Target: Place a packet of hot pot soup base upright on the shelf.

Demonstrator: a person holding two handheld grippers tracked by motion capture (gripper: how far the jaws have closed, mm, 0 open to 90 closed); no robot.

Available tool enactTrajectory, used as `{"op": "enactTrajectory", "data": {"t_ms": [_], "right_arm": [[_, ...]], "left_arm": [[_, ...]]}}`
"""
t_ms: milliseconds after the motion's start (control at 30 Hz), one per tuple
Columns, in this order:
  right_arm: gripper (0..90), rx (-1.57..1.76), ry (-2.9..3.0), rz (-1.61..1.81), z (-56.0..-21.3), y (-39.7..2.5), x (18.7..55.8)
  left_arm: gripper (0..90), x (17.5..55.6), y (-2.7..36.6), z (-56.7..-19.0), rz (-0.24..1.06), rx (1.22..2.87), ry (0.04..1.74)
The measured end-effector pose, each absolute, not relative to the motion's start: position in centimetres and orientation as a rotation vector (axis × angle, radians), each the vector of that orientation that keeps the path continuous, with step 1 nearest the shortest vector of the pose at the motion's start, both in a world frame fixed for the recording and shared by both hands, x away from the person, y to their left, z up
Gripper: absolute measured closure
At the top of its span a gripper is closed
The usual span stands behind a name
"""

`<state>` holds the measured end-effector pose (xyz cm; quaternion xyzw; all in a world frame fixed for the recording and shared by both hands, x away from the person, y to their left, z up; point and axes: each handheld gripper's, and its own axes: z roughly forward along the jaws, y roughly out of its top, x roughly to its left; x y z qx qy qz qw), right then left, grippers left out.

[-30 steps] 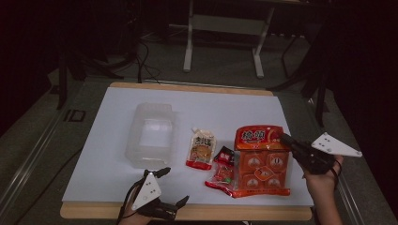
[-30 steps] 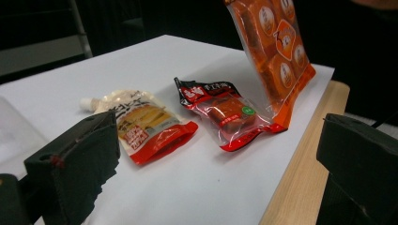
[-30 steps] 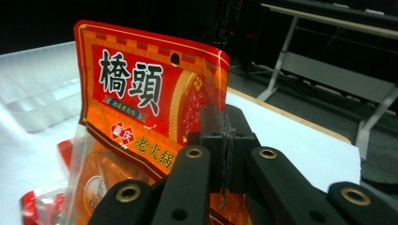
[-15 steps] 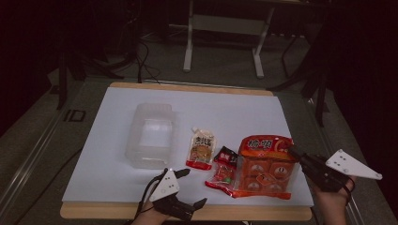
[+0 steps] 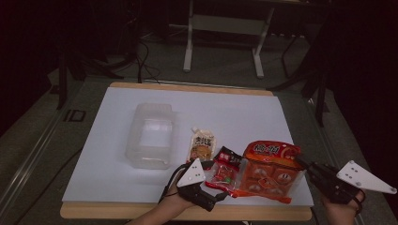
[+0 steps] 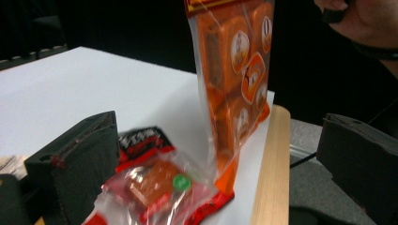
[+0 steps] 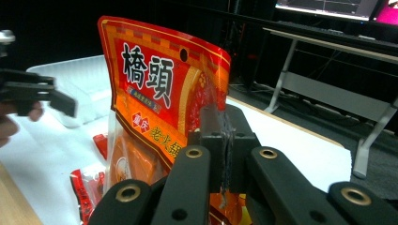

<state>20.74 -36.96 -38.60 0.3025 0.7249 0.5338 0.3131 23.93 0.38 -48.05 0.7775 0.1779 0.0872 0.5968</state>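
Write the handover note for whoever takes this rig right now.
Right tool: shut on the orange snack bag, pinching its edge and holding it upright at the table's near right.
Left tool: open, jaws either side of the small red packet, not gripping.
Clear container sits empty, centre-left; beige sauce pouch lies beside it.
Done: bag gripped. Left: likely all three packs into the container.

A dim lab or office: a white-topped desk (image 5: 244,117) with wooden edges stands on grey carpet, metal desk legs (image 5: 190,42) and cables (image 5: 141,61) behind, monitors (image 7: 328,7) glowing.
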Motion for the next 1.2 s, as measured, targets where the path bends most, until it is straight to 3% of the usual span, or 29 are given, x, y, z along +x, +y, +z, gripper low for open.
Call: {"op": "enactTrajectory", "data": {"t_ms": [567,767,1067,1200], "right_arm": [[88.9,0.783,1.915,1.422,-38.6,-36.9,20.7],[88.9,0.777,1.918,1.421,-38.6,-36.9,20.7],[88.9,0.770,1.924,1.417,-38.5,-36.7,20.6],[88.9,0.777,1.921,1.426,-38.5,-37.0,20.6]], "left_arm": [[0.3,28.9,-6.1,-48.2,0.107,1.811,0.289],[15.5,29.4,-8.1,-48.2,0.053,1.816,0.260],[55.4,29.8,-9.5,-48.2,-0.035,1.773,0.221],[66.5,29.8,-9.6,-48.1,-0.009,1.783,0.198]]}}
